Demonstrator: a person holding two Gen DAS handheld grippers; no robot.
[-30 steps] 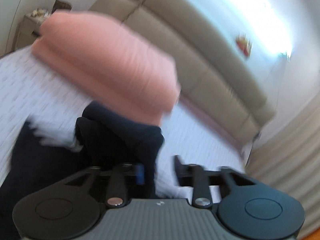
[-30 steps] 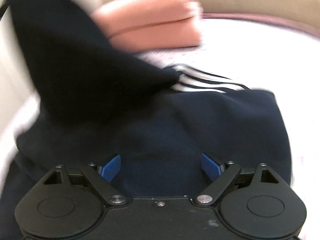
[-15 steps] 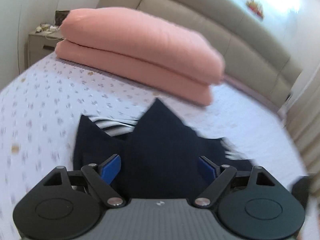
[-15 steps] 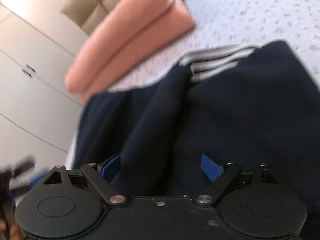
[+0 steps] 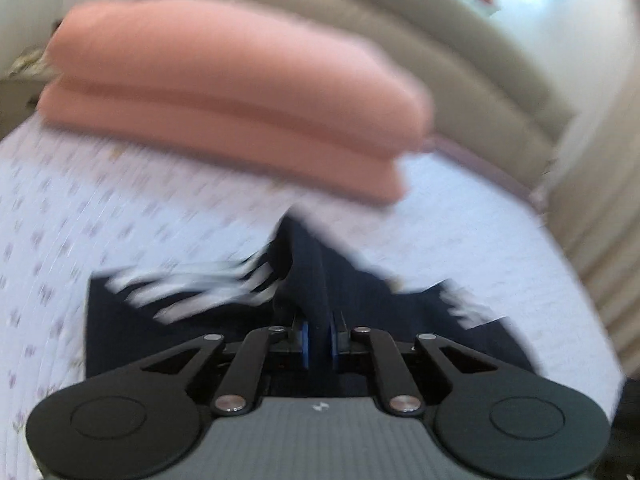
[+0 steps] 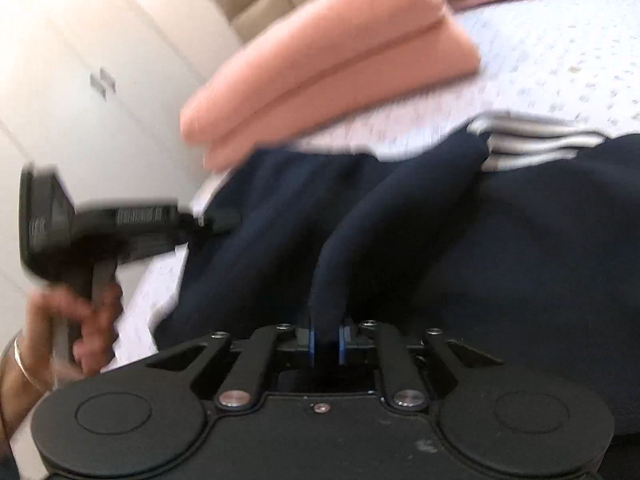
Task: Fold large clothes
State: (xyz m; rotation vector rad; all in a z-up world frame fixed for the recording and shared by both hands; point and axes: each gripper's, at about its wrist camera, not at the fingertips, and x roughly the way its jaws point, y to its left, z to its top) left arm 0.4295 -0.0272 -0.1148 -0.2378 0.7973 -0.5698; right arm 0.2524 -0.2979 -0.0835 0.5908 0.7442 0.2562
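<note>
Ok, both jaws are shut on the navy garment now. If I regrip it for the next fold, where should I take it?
Probably the striped hem at the far edge of the navy garment, coming in low from the near side. It is a flat, doubled edge lying on the bedspread, clear of the pink pillows. For now the left gripper and right gripper each pinch a raised ridge.

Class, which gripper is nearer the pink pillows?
Left. The left gripper pinches the navy garment at its edge just below the pillows; the right gripper holds a fold farther back from them.
</note>
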